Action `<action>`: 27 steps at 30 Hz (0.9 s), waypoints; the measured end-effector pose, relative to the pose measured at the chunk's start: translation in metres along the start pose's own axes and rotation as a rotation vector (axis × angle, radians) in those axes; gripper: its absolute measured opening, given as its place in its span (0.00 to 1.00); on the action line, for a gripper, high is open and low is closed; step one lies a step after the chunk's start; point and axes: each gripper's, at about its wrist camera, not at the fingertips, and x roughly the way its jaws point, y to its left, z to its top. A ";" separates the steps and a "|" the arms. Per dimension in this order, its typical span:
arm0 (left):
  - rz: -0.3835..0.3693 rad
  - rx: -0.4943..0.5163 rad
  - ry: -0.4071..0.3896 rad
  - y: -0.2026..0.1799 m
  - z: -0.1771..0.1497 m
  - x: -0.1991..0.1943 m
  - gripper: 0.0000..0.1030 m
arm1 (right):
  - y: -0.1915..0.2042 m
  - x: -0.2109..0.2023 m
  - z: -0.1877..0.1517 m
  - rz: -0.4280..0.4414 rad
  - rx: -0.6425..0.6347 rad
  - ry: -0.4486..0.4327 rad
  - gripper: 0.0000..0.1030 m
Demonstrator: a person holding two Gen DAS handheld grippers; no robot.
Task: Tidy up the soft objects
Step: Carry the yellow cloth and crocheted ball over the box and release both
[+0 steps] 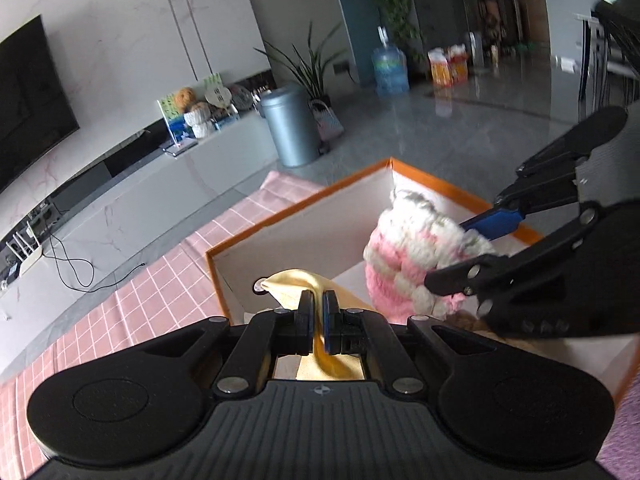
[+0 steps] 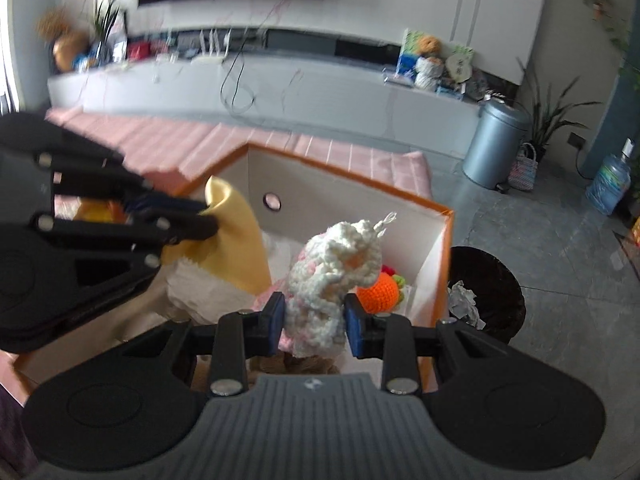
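A: What can't you make out?

B: The yellow cloth (image 1: 320, 354) runs down behind the left claw (image 1: 319, 306), so its lower end is hidden. The pink and white knit (image 2: 320, 304) covers most of the orange crochet ball (image 2: 378, 292).

A: Anything else?

B: The box (image 1: 294, 210) has its near side cut off by the claw bodies, and the shelf toys (image 2: 64, 46) are blurred.

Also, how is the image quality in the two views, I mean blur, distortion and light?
Left wrist view: the yellow cloth and the pink-white knitted piece are fairly sharp; the far room is smeared and straight edges bow from the fisheye. Right wrist view: the left tongs and the TV shelf are blurred, while the orange-rimmed box stays clear. Both have soft daylight, without hard shadows.
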 end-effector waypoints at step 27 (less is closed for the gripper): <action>-0.028 -0.022 0.133 0.009 -0.010 0.032 0.54 | -0.004 0.053 0.027 -0.017 -0.041 0.080 0.33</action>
